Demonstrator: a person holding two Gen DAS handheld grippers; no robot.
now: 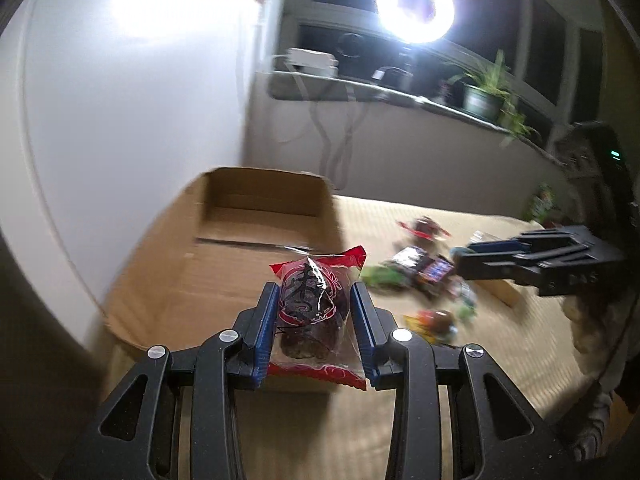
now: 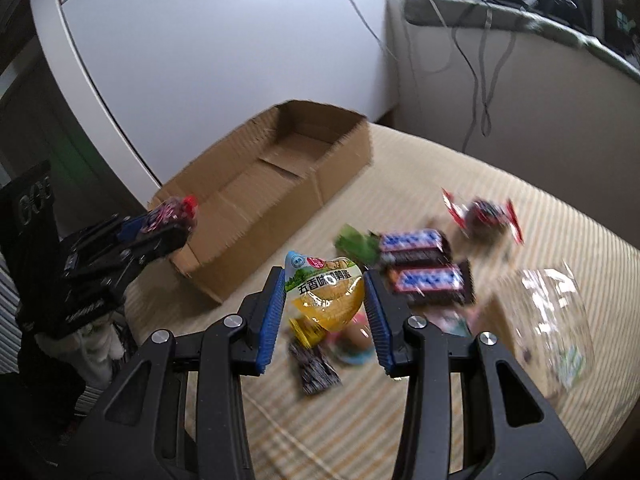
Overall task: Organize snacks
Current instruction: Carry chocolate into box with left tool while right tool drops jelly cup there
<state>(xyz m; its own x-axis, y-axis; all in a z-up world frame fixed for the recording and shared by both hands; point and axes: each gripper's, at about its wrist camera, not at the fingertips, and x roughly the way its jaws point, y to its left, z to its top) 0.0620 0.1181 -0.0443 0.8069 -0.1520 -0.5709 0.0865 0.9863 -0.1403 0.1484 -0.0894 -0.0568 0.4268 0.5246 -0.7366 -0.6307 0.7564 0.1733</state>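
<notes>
Motion blur smears the loose snack pile [image 1: 424, 280], perhaps chocolate bars [image 2: 424, 264] among them.

White wall [image 1: 132, 120]; dark window [image 1: 560, 28] with ring light [image 1: 415, 6]; potted plant [image 1: 486, 88] on grey sill [image 1: 320, 88].

Red-wrapped dark snack [image 1: 310, 308] and yellow egg packet [image 2: 325, 294] held above striped cloth.

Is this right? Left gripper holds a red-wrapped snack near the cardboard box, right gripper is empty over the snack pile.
Not quite: the right gripper isn't empty. The right wrist view shows it shut on a yellow egg packet above the snack pile. The left gripper does hold the red-wrapped snack near the cardboard box.
</notes>
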